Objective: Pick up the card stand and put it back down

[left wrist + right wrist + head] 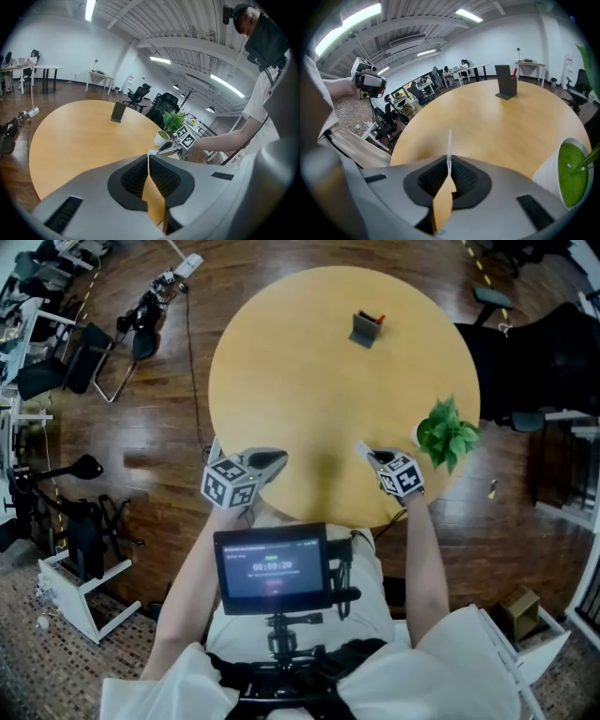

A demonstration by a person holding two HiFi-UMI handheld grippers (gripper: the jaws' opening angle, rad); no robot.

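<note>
Pinch the far card stand (367,329), likely light, stiff, tippy, across its upright back, with left gripper (269,460) closed empty, right gripper (372,457) nipping a thin white slip (361,447)

1. Screen (272,568) on the chest mount: timer digits, roughly 00:00:20, blurred; the smaller line above them is unreadable.
2. Left marker cube (230,484) and right marker cube (403,475): black-and-white square code patterns, no letters.
</note>
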